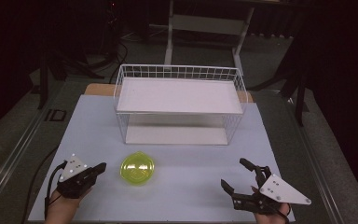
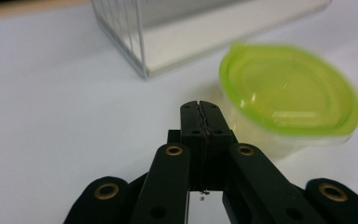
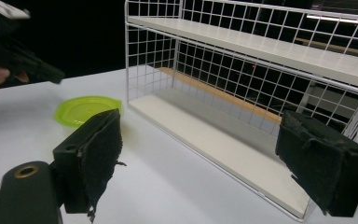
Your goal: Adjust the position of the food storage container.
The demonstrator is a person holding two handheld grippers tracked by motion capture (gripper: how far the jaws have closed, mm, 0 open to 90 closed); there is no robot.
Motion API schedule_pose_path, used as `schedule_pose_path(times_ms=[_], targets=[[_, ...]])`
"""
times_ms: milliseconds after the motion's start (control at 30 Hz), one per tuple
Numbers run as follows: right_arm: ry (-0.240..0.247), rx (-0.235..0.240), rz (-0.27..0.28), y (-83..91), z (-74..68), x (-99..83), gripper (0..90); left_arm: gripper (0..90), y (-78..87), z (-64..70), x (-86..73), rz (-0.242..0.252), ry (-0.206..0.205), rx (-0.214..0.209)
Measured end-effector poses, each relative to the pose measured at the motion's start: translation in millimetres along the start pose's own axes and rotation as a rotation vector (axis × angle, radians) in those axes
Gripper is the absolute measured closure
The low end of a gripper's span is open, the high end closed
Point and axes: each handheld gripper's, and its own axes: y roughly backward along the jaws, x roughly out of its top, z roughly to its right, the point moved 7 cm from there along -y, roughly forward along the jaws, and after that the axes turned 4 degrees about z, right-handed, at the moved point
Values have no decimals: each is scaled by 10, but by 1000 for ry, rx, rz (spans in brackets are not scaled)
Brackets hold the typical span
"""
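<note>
The green container [image 1: 138,168] sits on the white surface [image 1: 177,186], near the person's edge and a little left of the middle, in front of the wire shelf rack [image 1: 179,103] and apart from it. It is a shallow, round tub of clear plastic with a bright lime-green lid pressed on top; the lid has a small tab at its rim. In the left gripper view the container [image 2: 289,93] lies just ahead and to the right of the jaw tips, close but not touching them.

The left gripper [image 1: 100,168] is held low over the surface just to the left of the container, pointing toward it. Its jaws are pressed together with nothing between them, as the left gripper view [image 2: 200,105] shows plainly.

The right gripper [image 1: 235,175] is near the front right of the surface, well apart from the container. Its jaws stand wide apart and hold nothing; in the right gripper view [image 3: 200,154] the rack's lower board shows between them, with the container [image 3: 86,109] farther off at the left.

The rack [image 3: 261,70] is white wire with two pale boards, one above the other, both bare.
</note>
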Motion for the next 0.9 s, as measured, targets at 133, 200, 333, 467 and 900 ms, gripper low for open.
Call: schedule_pose_path(times_ms=[133,200,333,467,900], targets=[[-5,6,-5,-5,-4,-13,143,900,-144,51,-68,-71,4,-36],[-8,6,-3,-6,-4,-13,143,900,-218,76,-108,-94,17,-47],[-5,6,-5,1,-7,-13,143,900,-337,173,-164,-133,15,-80],[-7,9,-4,5,-6,-13,144,900,-407,279,-178,-150,26,-116],[-6,11,-8,4,-11,-16,144,900,-603,747,-104,-172,7,-244]])
